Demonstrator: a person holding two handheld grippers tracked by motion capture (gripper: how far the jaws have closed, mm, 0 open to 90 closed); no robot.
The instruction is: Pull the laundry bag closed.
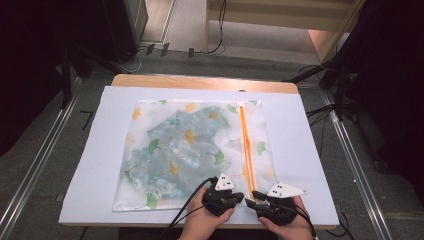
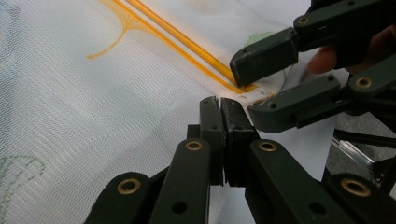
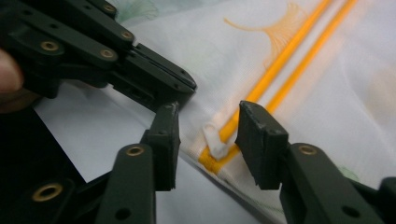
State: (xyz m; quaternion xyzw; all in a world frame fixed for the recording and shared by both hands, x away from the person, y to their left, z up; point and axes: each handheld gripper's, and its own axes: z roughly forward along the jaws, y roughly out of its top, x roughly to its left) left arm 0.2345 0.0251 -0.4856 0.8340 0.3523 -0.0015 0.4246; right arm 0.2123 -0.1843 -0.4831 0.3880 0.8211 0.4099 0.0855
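On the white table cover (image 1: 310,150), left jaws pinch the mesh bag (image 1: 150,190); right jaws gape.

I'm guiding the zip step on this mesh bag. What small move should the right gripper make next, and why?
Probably close the right gripper on the white zipper pull: its jaws stand apart, the pull between them at the orange zipper's near end, while the left gripper is shut at the mesh bag's edge.

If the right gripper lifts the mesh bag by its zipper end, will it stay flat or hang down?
The mesh bag would probably sag: its thin fabric lies limp on the table, with crumpled clothing showing through. That load likely makes it droop. The small white zipper pull looks easy to lose from the jaws.
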